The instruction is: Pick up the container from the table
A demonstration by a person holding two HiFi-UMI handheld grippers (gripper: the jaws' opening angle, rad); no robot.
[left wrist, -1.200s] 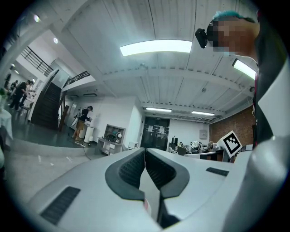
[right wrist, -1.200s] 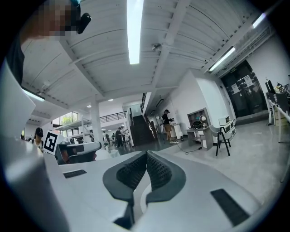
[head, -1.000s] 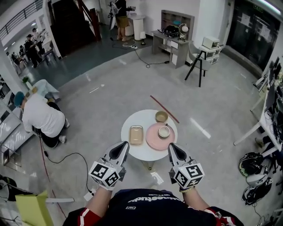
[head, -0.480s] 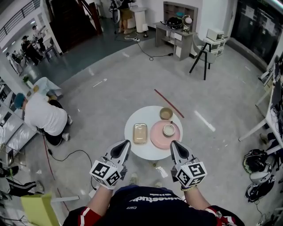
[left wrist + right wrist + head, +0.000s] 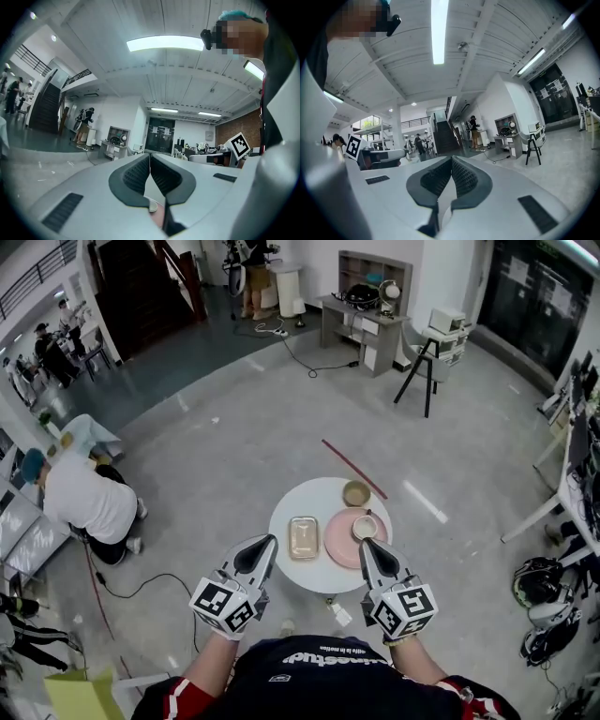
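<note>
Left gripper (image 5: 150, 161), jaws together, empty.

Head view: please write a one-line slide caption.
Left gripper and right gripper, both shut, before a white table with a rectangular container, a pink plate, a cup and a bowl.

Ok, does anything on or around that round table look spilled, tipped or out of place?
Nothing on the table: the container, pink plate, cup and bowl sit upright, nothing spilled. Only a thin red rod lying loose on the floor behind the table looks misplaced.
</note>
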